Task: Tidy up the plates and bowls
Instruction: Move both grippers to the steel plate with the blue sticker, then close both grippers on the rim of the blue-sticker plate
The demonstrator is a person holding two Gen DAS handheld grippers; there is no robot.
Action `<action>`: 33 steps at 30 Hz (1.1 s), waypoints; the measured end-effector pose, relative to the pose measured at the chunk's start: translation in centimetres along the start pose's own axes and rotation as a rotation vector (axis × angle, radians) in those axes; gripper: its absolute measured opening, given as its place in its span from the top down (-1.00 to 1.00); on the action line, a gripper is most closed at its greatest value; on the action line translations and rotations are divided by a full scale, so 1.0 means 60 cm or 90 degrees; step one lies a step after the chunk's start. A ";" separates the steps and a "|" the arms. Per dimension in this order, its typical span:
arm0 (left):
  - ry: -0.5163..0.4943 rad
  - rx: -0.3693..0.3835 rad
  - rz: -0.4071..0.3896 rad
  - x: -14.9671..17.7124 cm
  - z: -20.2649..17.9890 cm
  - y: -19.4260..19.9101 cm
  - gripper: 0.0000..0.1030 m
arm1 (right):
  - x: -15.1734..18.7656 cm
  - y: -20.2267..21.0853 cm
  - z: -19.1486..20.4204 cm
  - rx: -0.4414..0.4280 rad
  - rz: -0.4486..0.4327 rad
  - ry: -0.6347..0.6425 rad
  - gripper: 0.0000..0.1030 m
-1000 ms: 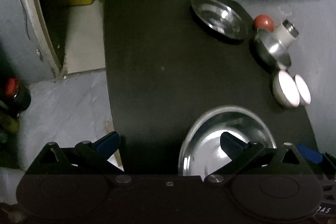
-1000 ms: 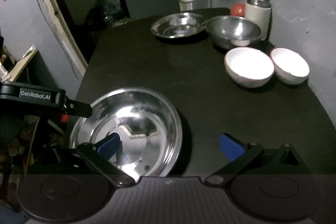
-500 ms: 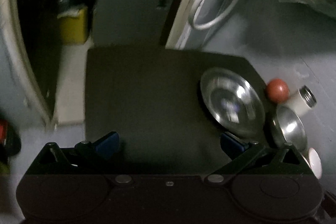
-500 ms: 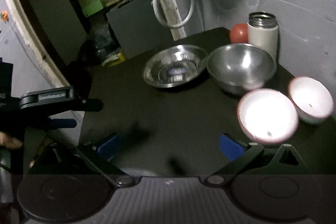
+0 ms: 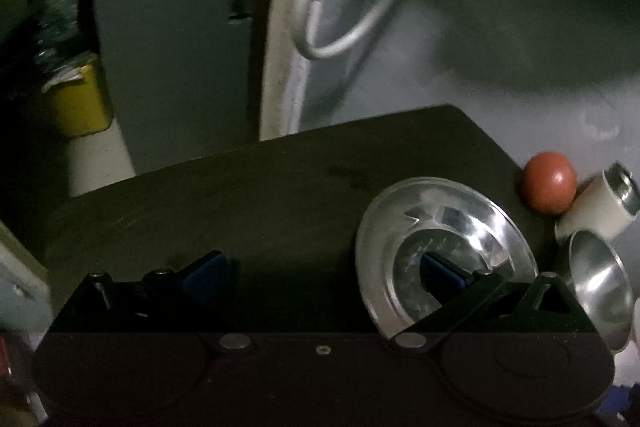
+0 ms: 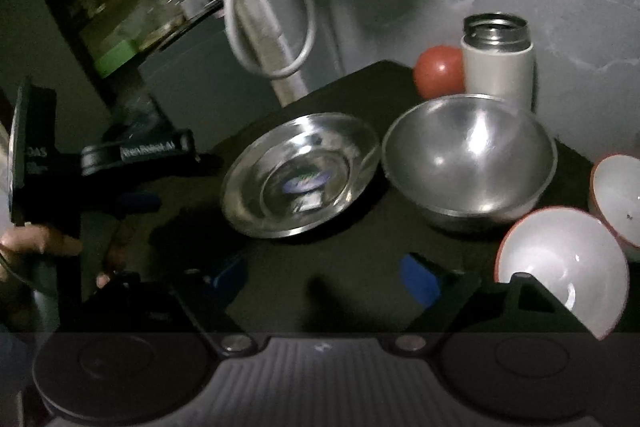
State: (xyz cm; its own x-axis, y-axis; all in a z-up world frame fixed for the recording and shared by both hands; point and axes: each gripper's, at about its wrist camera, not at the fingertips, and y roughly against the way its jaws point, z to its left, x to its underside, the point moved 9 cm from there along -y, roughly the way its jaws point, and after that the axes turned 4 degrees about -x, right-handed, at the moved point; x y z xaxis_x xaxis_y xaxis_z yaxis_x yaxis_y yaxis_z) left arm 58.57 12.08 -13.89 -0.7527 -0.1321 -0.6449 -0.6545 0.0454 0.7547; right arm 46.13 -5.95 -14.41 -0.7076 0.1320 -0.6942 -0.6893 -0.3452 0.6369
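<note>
A shallow steel plate lies near the back of the black table. My left gripper is open and empty, and its right fingertip hangs over the plate's middle. To the right of the plate sit a deep steel bowl and two white bowls, a near one and a far one. My right gripper hovers over bare table in front of the plate. Its jaws are closing with nothing between them.
A red ball and a white flask stand against the grey wall at the back right corner. A white hose hangs behind the table. A hand holds the left tool at the left edge.
Both grippers have moved toward the back of the table. The near steel plate has dropped out of both views. The far plate and bowls loom larger. The right jaws have narrowed a little.
</note>
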 end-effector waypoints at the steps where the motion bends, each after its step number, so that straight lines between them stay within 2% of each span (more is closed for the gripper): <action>1: -0.011 0.001 0.004 -0.002 -0.005 -0.007 -0.98 | -0.003 -0.007 -0.001 0.002 -0.001 -0.008 -0.64; 5: -0.039 -0.005 -0.003 -0.001 -0.016 -0.017 -0.98 | -0.023 -0.035 -0.007 0.003 -0.005 -0.041 -0.48; 8: -0.047 -0.011 -0.007 0.000 -0.016 -0.021 -0.91 | -0.026 -0.057 -0.008 -0.012 0.006 -0.060 -0.29; 10: -0.053 -0.022 -0.009 0.000 -0.014 -0.024 -0.91 | -0.028 -0.068 -0.009 -0.017 0.008 -0.062 -0.24; 13: -0.055 -0.041 0.001 -0.002 -0.012 -0.030 -0.79 | -0.031 -0.077 -0.012 -0.014 0.005 -0.067 -0.22; 17: -0.052 -0.033 0.012 -0.001 -0.014 -0.028 -0.63 | -0.029 -0.087 -0.012 -0.011 0.019 -0.073 0.03; 18: -0.054 -0.028 0.013 -0.001 -0.017 -0.029 -0.60 | -0.030 -0.088 -0.011 -0.010 0.019 -0.076 0.03; 25: -0.041 -0.003 0.026 -0.001 -0.025 -0.033 -0.14 | -0.031 -0.096 -0.010 -0.008 0.021 -0.081 0.13; 28: -0.043 -0.007 0.030 -0.001 -0.026 -0.031 0.01 | -0.031 -0.102 -0.008 -0.003 0.026 -0.071 0.13; 31: -0.037 -0.003 0.040 -0.003 -0.031 -0.031 0.24 | -0.034 -0.102 -0.001 0.009 0.023 -0.033 0.12; 33: -0.033 0.005 0.044 -0.004 -0.034 -0.031 0.37 | -0.033 -0.103 -0.002 0.007 0.028 -0.037 0.10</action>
State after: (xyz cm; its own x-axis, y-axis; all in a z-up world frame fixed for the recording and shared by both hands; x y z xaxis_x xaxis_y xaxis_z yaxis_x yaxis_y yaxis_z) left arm 60.09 10.01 -14.89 -0.7986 -0.0765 -0.5970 -0.6014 0.0601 0.7967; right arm 51.81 -4.16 -17.04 -0.7446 0.1711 -0.6452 -0.6591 -0.3415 0.6700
